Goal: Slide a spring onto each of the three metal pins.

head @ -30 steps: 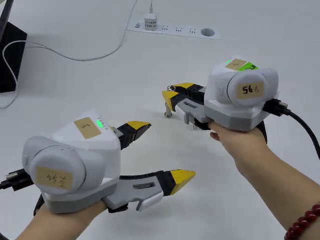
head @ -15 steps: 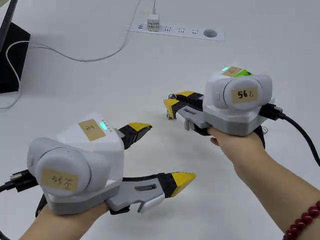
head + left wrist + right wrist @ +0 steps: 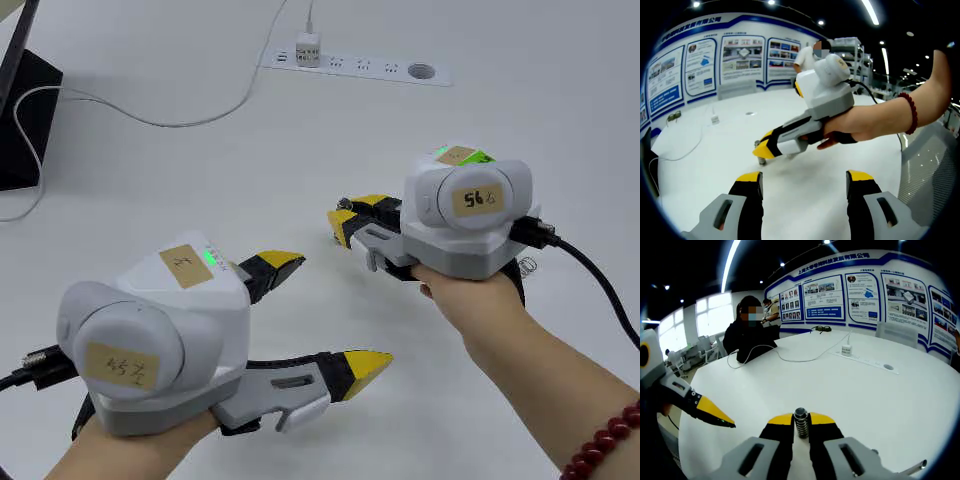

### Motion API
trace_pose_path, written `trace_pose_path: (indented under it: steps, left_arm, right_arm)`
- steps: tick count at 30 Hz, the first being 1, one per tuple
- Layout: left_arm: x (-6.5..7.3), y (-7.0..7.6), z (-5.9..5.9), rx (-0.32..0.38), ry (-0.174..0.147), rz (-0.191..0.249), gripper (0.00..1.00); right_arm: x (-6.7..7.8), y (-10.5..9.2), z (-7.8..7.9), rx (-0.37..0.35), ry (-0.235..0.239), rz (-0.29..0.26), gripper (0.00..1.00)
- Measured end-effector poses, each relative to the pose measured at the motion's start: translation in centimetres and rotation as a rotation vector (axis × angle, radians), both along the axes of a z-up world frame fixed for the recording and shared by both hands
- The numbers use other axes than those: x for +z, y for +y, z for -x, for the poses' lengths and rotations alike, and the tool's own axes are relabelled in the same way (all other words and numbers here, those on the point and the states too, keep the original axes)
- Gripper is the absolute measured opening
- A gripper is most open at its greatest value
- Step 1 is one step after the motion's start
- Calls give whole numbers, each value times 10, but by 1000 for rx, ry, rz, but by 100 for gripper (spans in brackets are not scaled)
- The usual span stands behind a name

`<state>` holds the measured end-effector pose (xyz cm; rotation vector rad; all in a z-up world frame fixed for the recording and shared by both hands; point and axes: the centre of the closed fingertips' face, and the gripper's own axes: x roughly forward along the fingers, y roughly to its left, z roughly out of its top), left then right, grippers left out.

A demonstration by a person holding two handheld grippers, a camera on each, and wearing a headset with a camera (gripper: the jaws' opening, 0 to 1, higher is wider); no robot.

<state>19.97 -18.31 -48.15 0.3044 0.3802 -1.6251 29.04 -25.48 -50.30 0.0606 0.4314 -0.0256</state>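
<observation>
1. The broad white table (image 3: 180, 170) is carrying everything. Its bare middle is serving as the working ground, while the long white power strip (image 3: 355, 63) is lying out of the way along the top of the head view.
2. The left gripper (image 3: 325, 312), white-bodied with black jaws tipped in yellow, is sitting in the lower left of the head view. Its jaws are spread wide with nothing between them. It is pointing toward the centre, so I judge it is waiting to take or steady a part.
3. The right gripper (image 3: 352, 210), of the same make, is sitting right of centre with its jaws clenched on a small piece. It is riding low with its tips close to the table, probably so the piece can be stood up or guided down.
4. The small coiled grey metal spring (image 3: 800, 426) is standing upright between the right gripper's jaw tips, at the bottom centre of the right gripper view. A dark round cap is showing at its top (perhaps the head of a pin inside the coil; I cannot tell). In the left gripper view a short metal stub (image 3: 761, 161) is showing just under those tips, at or very near the table.
5. A tiny loose wire coil (image 3: 527, 266) is lying on the table just beside the right wrist, at the right of the head view. It looks like another spring waiting its turn.
</observation>
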Motion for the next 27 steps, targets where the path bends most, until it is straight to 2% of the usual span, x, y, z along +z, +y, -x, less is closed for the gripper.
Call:
trace_pose_path:
  steps: [2, 8, 10, 14, 27]
  left_arm:
    - [0, 0, 0, 1, 1, 1, 69]
    - [0, 0, -1, 5, -3, 1, 69]
    - [1, 0, -2, 9, -6, 2, 68]
    - [1, -1, -1, 7, -10, 2, 68]
    - [3, -5, 1, -11, -32, 4, 67]
  right_arm:
    - [0, 1, 1, 11, 3, 14, 12]
    - [10, 0, 3, -1, -15, 2, 18]
    - [14, 2, 5, -11, -25, -29, 21]
    - [23, 3, 9, -17, -33, -12, 23]
    - [43, 1, 33, -29, -46, -17, 36]
